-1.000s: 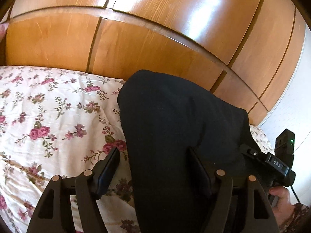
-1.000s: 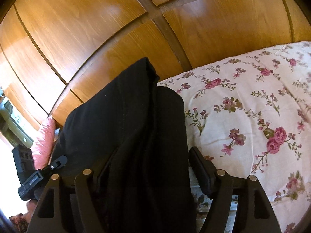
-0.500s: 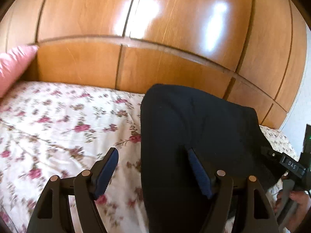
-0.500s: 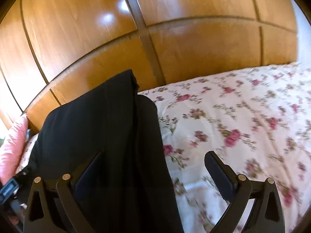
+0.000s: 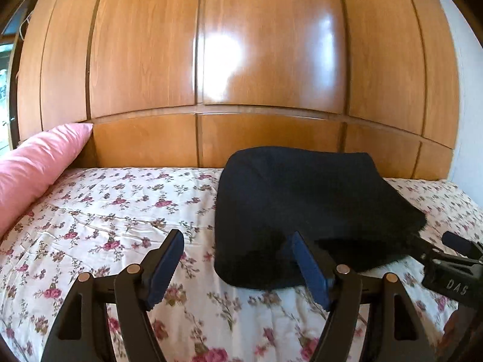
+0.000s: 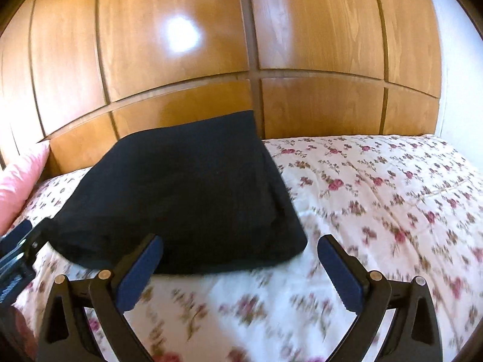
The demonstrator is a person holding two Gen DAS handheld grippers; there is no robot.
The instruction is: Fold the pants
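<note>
Pulled back from the folded black fabric pants (image 5: 305, 211) since a second ago, both now clear of the cloth. Left gripper (image 5: 238, 259) spread wide, nothing between its blue pads, right pad just before the pants' near edge. Right gripper (image 6: 241, 259) likewise fully apart and empty, just short of the pants' near right corner. Pants lying flat as a squarish bundle on the white rose-patterned bedspread (image 5: 120, 205), far edge close to the glossy brown wooden panelled wall (image 5: 241, 60). Left of the pants, well apart, a pink pillow (image 5: 33, 166) leaning at that wall. Right of the pants, open bedspread up to a pale wall (image 6: 452, 90).
</note>
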